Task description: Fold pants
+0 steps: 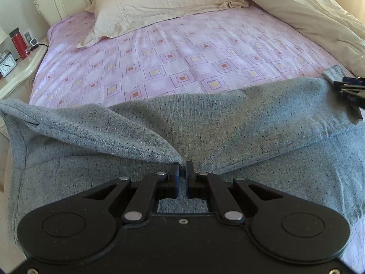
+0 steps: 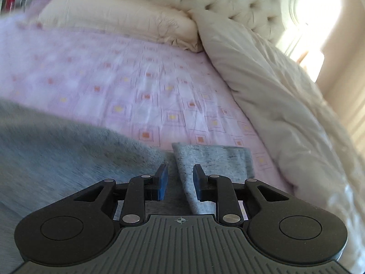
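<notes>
Both grippers differed: left gripper pinched the pants; right gripper, fingers apart, risked dropping the fold.

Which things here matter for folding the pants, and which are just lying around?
In the job: gray pants, left gripper pinching a fold, right gripper open over the cloth's edge.

Lying about: pillow, duvet, red bottle, clock, on and beside the bed sheet.
</notes>
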{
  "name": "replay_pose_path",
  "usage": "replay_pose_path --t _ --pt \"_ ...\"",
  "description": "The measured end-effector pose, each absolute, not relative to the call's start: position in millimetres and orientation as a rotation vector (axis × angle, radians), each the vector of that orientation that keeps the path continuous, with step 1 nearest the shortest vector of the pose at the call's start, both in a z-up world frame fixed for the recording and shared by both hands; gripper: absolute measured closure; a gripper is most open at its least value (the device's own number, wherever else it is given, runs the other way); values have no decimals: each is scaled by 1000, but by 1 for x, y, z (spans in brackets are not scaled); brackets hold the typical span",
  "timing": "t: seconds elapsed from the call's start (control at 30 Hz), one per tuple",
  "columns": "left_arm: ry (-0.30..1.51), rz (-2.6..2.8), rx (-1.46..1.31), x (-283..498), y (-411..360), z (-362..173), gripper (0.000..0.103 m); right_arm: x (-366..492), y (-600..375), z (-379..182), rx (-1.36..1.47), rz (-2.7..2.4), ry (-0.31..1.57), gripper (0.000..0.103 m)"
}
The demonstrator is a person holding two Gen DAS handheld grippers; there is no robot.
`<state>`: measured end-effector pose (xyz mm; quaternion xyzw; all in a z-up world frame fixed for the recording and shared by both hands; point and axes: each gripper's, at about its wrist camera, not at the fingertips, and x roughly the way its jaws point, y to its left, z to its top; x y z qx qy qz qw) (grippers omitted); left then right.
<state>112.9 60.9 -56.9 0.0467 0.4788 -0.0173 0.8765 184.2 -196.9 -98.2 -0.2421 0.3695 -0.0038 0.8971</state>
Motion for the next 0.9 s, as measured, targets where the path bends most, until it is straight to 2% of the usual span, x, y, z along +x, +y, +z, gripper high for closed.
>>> replay_pose_path --t 0.07,0.17,0.23,0.3,0.43,0.5,0.67,0.8,0.9 --pt "1002 -39 103 111 61 -59 97 191 -202 -107 -530 -40 793 81" --pt "1015 -43 96 112 62 -62 97 187 -225 -99 -366 -28 807 96" --pt "1025 -54 62 113 66 -63 94 177 -242 -88 -266 -44 807 96" --pt "1023 -62 30 111 72 -62 86 168 -258 -74 -201 -60 782 97" --pt "1008 -83 -4 108 77 -62 80 153 -294 -50 -42 -118 763 97" --pt "1010 -86 -30 108 79 -63 68 147 -309 -45 15 -150 768 97" --pt "1002 -89 -120 117 87 -59 60 134 -326 -50 19 -185 791 97" --pt "963 -65 -207 127 98 -46 46 131 -331 -56 42 -189 814 97" --pt "926 -55 -218 131 100 -34 41 126 -334 -59 54 -181 820 97"
